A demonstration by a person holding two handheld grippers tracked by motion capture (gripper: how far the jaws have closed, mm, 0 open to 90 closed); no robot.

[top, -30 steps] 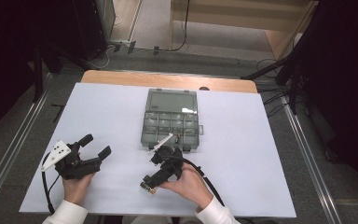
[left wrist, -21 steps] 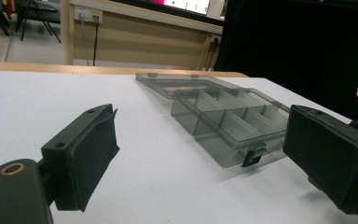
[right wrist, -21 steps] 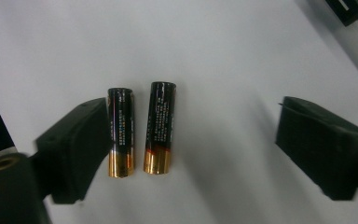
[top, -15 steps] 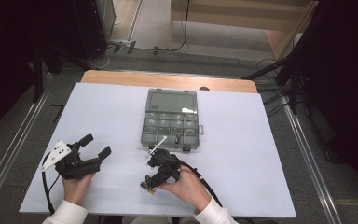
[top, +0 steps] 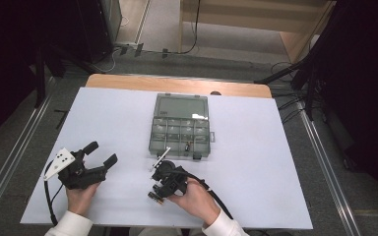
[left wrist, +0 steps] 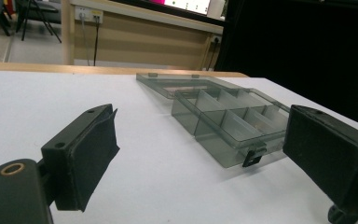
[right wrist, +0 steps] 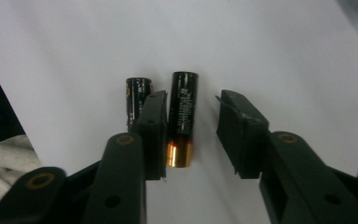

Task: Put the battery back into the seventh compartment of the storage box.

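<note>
Right gripper (right wrist: 191,135): jaws apart, pointed down at the table.
Battery (right wrist: 182,119): black with a gold end, lying between the jaws, against the left one.
Second battery (right wrist: 134,100): just outside that jaw.
Writing: too blurred to read.
Left gripper (left wrist: 200,163): jaws wide apart, compartment box (left wrist: 228,116) ahead.

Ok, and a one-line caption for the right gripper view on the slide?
Right gripper, jaws open, straddles one battery lying on the white table, a second battery just outside one jaw.
</note>
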